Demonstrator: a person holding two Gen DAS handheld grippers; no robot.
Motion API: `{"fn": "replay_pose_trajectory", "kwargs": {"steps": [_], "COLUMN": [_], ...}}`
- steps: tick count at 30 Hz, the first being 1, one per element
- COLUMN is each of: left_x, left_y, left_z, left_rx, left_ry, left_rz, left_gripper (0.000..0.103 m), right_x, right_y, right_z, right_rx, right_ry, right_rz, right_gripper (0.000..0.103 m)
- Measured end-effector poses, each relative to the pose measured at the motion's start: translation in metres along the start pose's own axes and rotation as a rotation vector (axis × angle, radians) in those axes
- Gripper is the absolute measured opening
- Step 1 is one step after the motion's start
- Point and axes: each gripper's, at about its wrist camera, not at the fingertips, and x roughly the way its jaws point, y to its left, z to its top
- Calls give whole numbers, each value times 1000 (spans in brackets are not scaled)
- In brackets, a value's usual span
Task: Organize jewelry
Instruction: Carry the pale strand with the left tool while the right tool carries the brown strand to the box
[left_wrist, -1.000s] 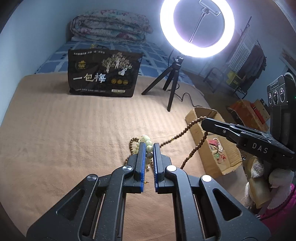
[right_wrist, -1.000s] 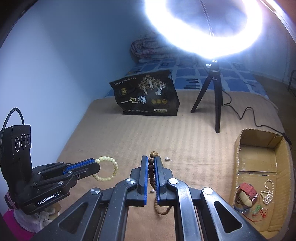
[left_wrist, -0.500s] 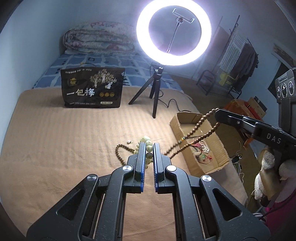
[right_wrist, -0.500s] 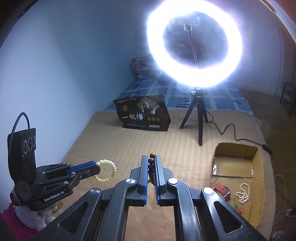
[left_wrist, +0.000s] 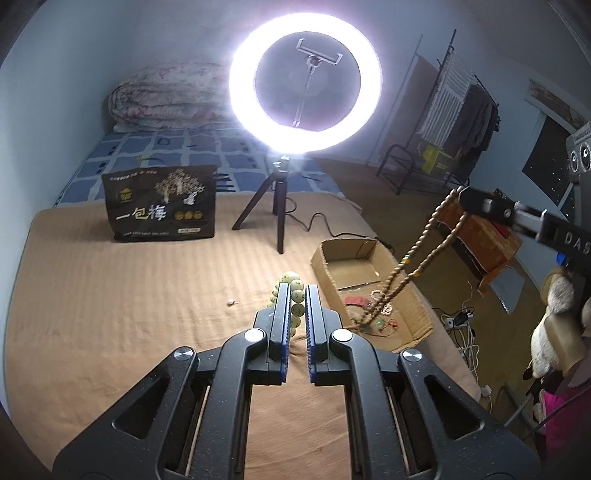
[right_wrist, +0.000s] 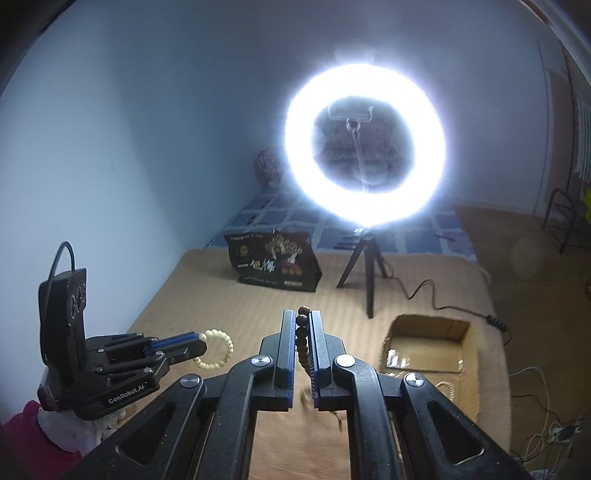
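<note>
Two bead strings held clear of the bed, one in each claw.

The left claw (left_wrist: 296, 295) is closed on a pale green bead bracelet (left_wrist: 291, 295), whose loop is seen hanging from its tip in the right wrist view. The right claw (right_wrist: 304, 325) is clamped shut on a long brown bead strand (right_wrist: 302, 332), which hangs down from its tip over the cardboard box (left_wrist: 325, 266). That box lies on the tan bed cover (left_wrist: 129, 314) just right of the left claw, with other jewelry seen in its near end. A small loose piece (left_wrist: 231, 302) lies on the cover left of the left claw.
</note>
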Motion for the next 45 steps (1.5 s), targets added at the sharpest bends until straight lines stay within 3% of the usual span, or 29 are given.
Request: {"fn": "replay_pose_trajectory", "kwargs": {"steps": [10,21,32,45], "left_x": [14,50,91,162], "left_y": [-41,-82,-107,-118], "left_z": [18,34,49,51], "left_rx": [49,91,107,106], "left_ry": [0,25,54,118], "left_rz": [-61,-107,-135,-132], "left_gripper": [5,5,5,5], "right_x": [-54,-75,-66,-33], "right_y": [-31,-68,-96,-141], "right_z": [20,30,30,6], "right_rx": [1,29,48,117], "right_ry": [-72,-109,-101,-42], "right_rz": [-74,-142,-165,-166], "right_gripper": [4,4,4,4]}}
